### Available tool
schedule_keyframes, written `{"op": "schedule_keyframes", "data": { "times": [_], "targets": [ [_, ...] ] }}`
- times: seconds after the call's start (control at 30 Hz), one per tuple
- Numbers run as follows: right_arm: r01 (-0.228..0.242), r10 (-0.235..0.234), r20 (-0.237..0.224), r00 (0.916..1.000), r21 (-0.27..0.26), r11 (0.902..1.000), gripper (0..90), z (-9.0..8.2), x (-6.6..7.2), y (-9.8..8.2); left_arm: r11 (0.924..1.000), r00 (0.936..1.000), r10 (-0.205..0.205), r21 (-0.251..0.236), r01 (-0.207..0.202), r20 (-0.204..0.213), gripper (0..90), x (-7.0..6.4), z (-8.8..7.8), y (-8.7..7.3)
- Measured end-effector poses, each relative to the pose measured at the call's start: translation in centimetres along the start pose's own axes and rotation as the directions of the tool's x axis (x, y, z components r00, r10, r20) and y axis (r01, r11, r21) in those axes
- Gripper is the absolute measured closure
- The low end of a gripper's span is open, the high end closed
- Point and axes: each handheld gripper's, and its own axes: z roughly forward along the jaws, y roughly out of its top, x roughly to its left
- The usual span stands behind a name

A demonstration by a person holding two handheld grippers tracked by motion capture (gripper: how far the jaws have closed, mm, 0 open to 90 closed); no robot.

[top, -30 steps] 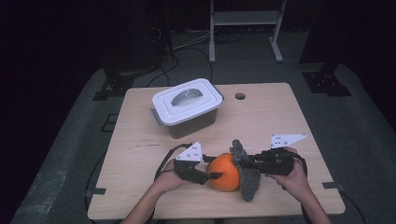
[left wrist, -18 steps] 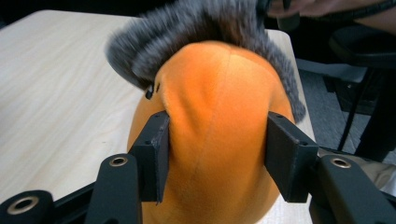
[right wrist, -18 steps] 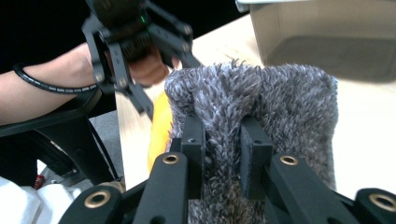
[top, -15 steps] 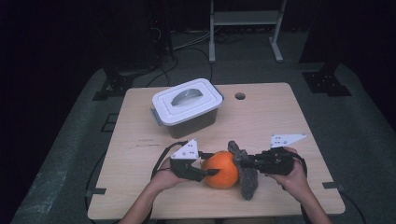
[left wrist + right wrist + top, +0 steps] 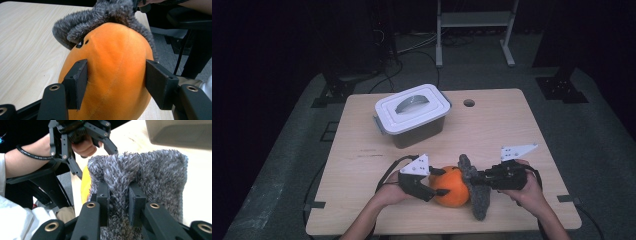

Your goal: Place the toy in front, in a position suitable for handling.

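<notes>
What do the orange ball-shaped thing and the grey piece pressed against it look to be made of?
The orange ball looks soft and matte, perhaps foam or plush fabric: faint seam-like creases run down it and it shows no gloss. The grey piece looks like long-pile fleece or microfibre cloth: shaggy tufted fibres, and it bunches where the right gripper pinches it.

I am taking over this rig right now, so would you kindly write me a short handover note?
Left gripper: jaws have just been opening; they flank the round orange plush ball, left pad touching, right pad apart.
Right gripper: shut on the fuzzy grey cloth, pressed against the ball's far side.
Both sit at the near edge of the wooden table; the white-lidded grey plastic box stands behind, closed.
Done: cloth brought to the ball.
Left: probably wiping on; judge yourself.
</notes>
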Motion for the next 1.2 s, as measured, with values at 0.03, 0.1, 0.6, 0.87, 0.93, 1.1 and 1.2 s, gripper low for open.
{"op": "schedule_keyframes", "data": {
  "times": [0.03, 0.1, 0.6, 0.87, 0.93, 1.1, 1.2],
  "targets": [
    [-0.007, 0.006, 0.013, 0.9999, 0.012, 0.9999, 73.9, -0.1, -0.2, -0.2, 0.9999, 0.9998, -0.015, 0.000, 0.015, 0.009, 37.5, 0.1, -0.1, -0.1],
    [-0.017, 0.017, 0.031, 0.9994, 0.014, 0.9998, 74.0, -0.2, -0.4, -0.3, 0.9998, 0.9998, -0.018, -0.002, 0.018, 0.004, 37.1, 0.2, -0.1, -0.2],
    [0.012, -0.012, 0.084, 0.9964, 0.000, 0.9999, 74.0, 0.0, -0.1, 0.5, 0.9956, 0.9955, -0.064, -0.073, 0.059, -0.070, 48.0, 0.8, -1.1, -0.1],
    [0.044, -0.040, 0.070, 0.9968, -0.057, 0.9974, 74.0, 0.0, 1.1, 1.7, 0.9937, 0.9924, -0.080, -0.086, 0.072, -0.093, 49.4, 0.9, -1.3, 0.0],
    [0.056, -0.054, 0.068, 0.9962, -0.028, 0.9981, 74.0, 0.9, 1.3, 1.6, 0.9954, 0.9933, -0.071, -0.072, 0.064, -0.092, 46.2, 0.8, -1.2, 0.0],
    [0.034, -0.034, 0.041, 0.9986, -0.020, 0.9992, 74.0, 0.8, 0.6, 0.8, 0.9984, 0.9960, -0.056, -0.012, 0.055, -0.071, 23.8, 0.5, -0.1, 0.0],
    [0.030, -0.029, 0.048, 0.9984, -0.020, 0.9994, 73.5, 0.6, 0.3, 0.6, 0.9990, 0.9966, -0.045, -0.003, 0.045, -0.069, 26.5, 0.4, 0.2, -0.1]
  ]
}}
